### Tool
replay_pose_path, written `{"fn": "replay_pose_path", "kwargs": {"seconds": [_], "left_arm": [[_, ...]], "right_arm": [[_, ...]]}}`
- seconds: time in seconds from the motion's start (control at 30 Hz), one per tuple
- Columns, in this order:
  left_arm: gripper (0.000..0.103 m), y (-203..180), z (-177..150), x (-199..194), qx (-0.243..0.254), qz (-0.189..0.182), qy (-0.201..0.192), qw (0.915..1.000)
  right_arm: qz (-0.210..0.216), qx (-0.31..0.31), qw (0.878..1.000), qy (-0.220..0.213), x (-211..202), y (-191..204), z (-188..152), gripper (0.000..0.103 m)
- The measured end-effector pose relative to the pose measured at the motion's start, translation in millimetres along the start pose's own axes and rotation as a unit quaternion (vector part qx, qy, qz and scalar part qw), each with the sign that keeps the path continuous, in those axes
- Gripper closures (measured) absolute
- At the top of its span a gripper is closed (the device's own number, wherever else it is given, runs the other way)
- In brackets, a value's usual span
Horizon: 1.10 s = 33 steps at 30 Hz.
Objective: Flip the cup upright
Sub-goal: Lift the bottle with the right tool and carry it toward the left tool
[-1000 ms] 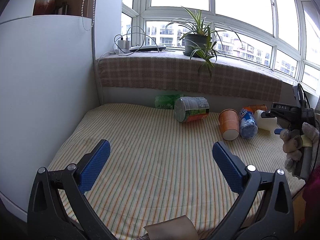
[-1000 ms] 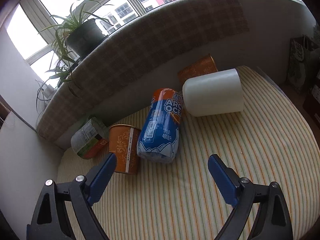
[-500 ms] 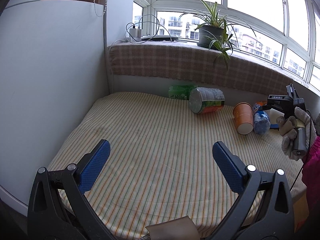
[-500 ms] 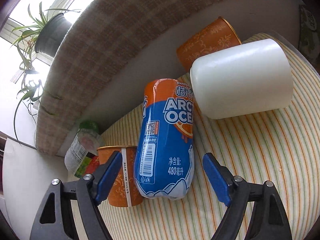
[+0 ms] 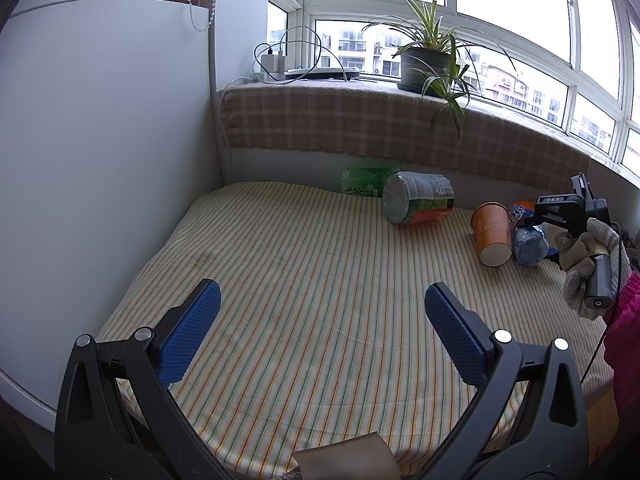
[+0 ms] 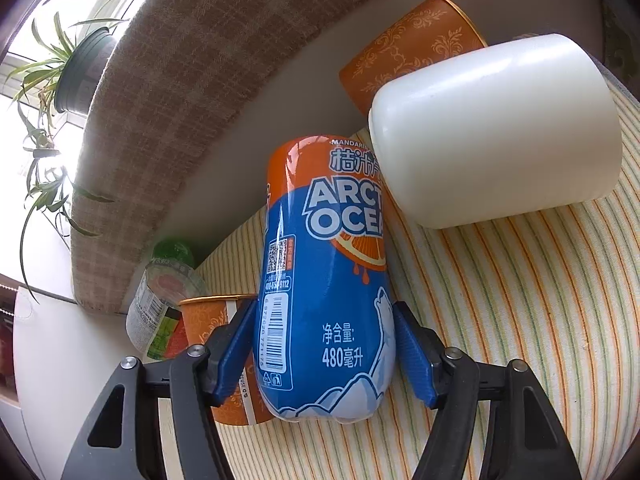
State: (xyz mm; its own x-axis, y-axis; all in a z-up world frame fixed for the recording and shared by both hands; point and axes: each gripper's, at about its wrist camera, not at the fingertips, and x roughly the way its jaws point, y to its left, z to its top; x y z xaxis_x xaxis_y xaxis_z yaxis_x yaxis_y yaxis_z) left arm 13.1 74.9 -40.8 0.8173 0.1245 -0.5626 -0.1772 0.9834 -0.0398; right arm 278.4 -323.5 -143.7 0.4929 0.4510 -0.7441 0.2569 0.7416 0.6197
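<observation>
2 blue pads of right gripper (image 6: 322, 354) flank the lying blue bottle (image 6: 324, 280), apparently touching. Left gripper (image 5: 320, 320) gapes wide over striped cloth (image 5: 312, 280). Orange cup (image 5: 493, 233) lies sideways beside bottle.

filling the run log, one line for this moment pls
right claw: shut on blue bottle | left claw: open, idle | orange cups: on sides

The bottle (image 6: 324, 280) lies between two cups (image 6: 216, 344) (image 6: 408, 56) on the mattress (image 6: 500, 300).

Striped bed (image 5: 320, 300): bottles (image 6: 324, 280), orange cups (image 5: 493, 233), white cup (image 6: 496, 132) lying.
</observation>
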Motion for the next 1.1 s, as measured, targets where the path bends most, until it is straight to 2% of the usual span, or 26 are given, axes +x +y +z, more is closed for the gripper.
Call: {"fn": "replay_pose_path", "kwargs": {"seconds": [0.2, 0.33, 0.63, 0.8, 1.1], "left_arm": [[0.0, -4.1, 0.4, -2.5, 0.004, -0.004, -0.005, 1.0], [0.0, -6.7, -0.8, -5.6, 0.005, -0.009, -0.008, 0.9999], [0.0, -11.3, -3.1, -11.2, 0.006, -0.02, -0.011, 0.9997], [0.0, -15.0, -5.7, -14.3, 0.005, -0.031, -0.01, 0.9995], [0.0, -14.5, -7.3, -18.0, 0.001, -0.043, 0.0, 0.9991]], "right_arm": [[0.009, -0.017, 1.0, -0.007, -20.6, -1.6, -9.4, 0.034], [0.033, -0.021, 0.999, -0.006, -40.3, -3.3, -23.1, 0.034], [0.068, -0.1, 0.993, -0.007, -82.9, 23.8, -90.0, 0.034], [0.081, -0.12, 0.989, 0.013, -81.1, 33.3, -135.1, 0.034], [0.052, -0.152, 0.986, 0.049, -45.5, 54.4, -186.9, 0.034]]}}
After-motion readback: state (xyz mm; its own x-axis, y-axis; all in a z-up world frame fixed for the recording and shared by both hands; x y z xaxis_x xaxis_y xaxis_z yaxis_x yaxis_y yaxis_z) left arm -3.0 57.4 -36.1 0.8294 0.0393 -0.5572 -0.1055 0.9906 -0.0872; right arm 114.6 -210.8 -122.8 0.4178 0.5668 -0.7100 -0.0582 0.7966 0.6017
